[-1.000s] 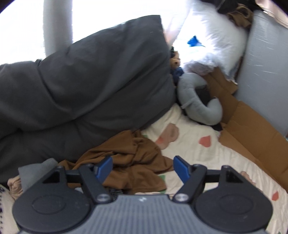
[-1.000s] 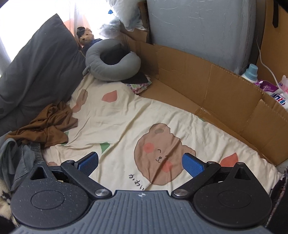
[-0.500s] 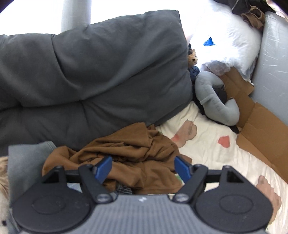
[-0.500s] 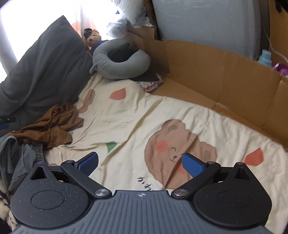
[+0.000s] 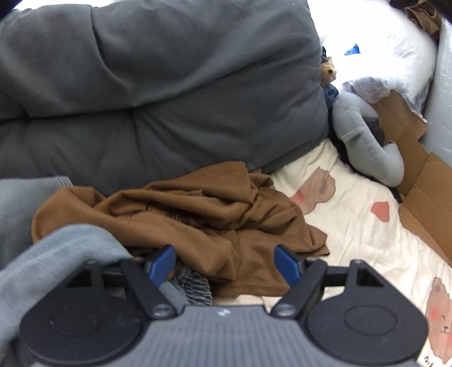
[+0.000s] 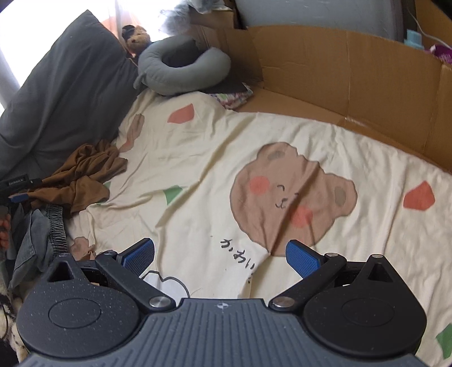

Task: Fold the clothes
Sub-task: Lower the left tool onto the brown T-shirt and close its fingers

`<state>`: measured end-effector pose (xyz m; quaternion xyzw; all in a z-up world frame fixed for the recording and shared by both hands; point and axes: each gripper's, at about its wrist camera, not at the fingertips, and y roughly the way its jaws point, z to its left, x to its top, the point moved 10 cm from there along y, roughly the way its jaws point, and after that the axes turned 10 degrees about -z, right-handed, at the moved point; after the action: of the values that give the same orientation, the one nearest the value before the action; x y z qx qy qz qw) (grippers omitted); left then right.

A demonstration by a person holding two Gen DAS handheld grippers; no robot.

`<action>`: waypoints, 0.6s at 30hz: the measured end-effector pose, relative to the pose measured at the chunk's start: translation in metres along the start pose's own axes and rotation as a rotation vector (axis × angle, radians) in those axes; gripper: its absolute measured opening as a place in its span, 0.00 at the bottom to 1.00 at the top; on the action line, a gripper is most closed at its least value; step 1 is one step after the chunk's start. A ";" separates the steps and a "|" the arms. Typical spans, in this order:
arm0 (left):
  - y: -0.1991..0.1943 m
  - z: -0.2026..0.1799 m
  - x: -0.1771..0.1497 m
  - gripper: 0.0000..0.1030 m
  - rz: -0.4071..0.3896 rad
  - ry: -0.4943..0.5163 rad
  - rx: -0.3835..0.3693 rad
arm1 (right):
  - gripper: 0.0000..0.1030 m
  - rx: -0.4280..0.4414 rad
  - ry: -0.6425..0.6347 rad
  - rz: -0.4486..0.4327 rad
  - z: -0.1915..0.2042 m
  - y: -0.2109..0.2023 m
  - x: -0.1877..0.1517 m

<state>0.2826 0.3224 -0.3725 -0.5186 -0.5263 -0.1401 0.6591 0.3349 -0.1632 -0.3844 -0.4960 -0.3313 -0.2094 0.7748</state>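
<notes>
The brown garment (image 5: 197, 214) lay crumpled on the bed sheet (image 6: 214, 158) beside the grey duvet (image 5: 158, 84) — I judged pickup was the step; left tool (image 5: 224, 261) and right tool (image 6: 220, 254) gaped empty — next, pinch an edge.

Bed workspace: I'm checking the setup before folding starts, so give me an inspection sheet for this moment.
Surface: cream bear-print sheet, wrinkled, mostly bare.
Job's things: crumpled brown garment at the sheet's edge; grey-blue denim garment beside it.
Clutter: grey neck pillow, teddy bear, dark grey duvet.
Grippers: left gripper open over the brown garment; right gripper open over the sheet, holding nothing.
Cables: white cable behind the cardboard.
Surroundings: cardboard wall.
</notes>
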 end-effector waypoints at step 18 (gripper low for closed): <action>0.038 0.048 -0.008 0.05 -0.024 -0.190 0.231 | 0.99 0.016 0.013 0.053 0.005 0.019 -0.019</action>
<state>0.2807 0.3749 -0.4040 -0.4440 -0.6048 -0.0368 0.6600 0.3325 -0.1510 -0.4084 -0.4971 -0.3147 -0.1891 0.7862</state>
